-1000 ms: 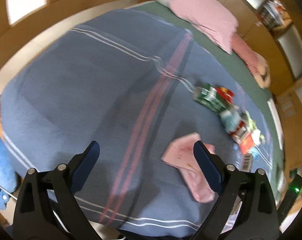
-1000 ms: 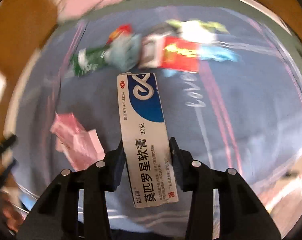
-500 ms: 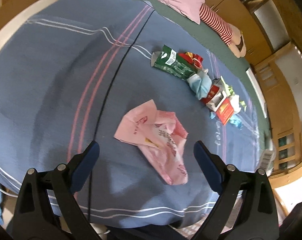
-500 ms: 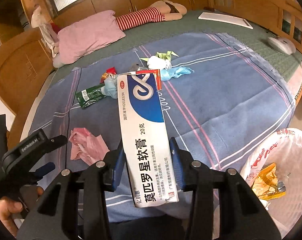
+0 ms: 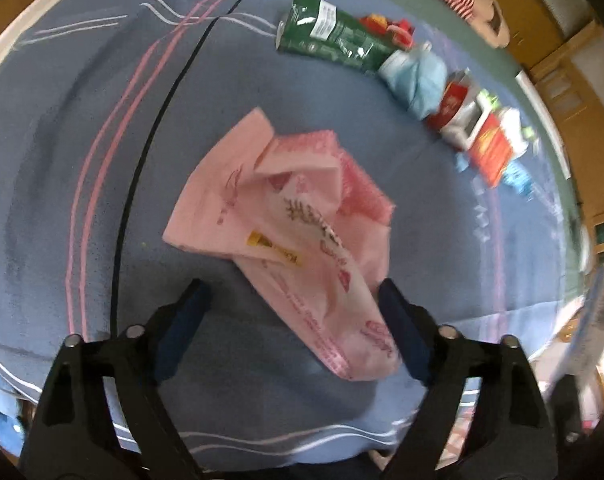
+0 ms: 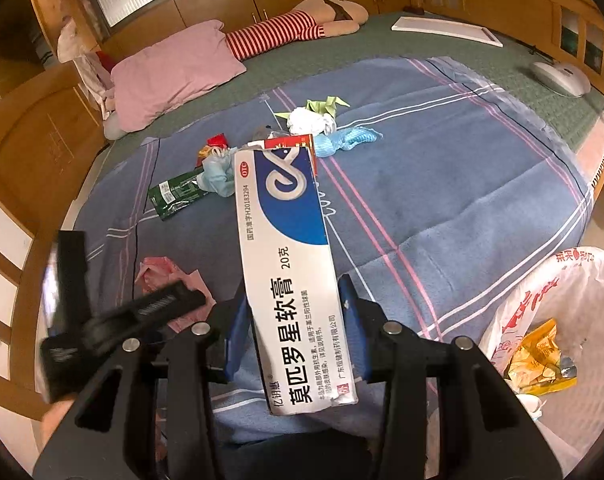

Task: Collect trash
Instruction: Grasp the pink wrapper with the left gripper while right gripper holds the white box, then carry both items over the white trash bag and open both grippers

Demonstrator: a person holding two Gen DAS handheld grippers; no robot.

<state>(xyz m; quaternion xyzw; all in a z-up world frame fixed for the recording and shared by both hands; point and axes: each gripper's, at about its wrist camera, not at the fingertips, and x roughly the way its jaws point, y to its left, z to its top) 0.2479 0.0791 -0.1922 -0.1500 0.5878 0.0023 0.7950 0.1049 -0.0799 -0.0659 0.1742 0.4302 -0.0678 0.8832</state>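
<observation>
My left gripper (image 5: 289, 300) is open and hovers low over a crumpled pink plastic bag (image 5: 285, 224) on the blue blanket; the bag's lower end lies between the fingers. My right gripper (image 6: 297, 300) is shut on a white and blue ointment box (image 6: 289, 264) and holds it above the bed's near edge. The pink bag (image 6: 161, 272) and the left gripper (image 6: 141, 312) show at the left of the right wrist view. A row of trash lies further back: a green packet (image 5: 330, 36), a blue mask (image 5: 416, 78), a red carton (image 5: 474, 128).
A white bin bag (image 6: 558, 320) with yellow wrappers inside stands at the right by the bed edge. A pink pillow (image 6: 173, 76), a striped stuffed doll (image 6: 293, 32) and a white board (image 6: 446, 30) lie at the back. Wooden bed rails surround the mattress.
My left gripper has moved forward and down over the pink bag, which now looks much larger. My right gripper, still holding the box, has pulled back from the trash row toward the bed's near edge.
</observation>
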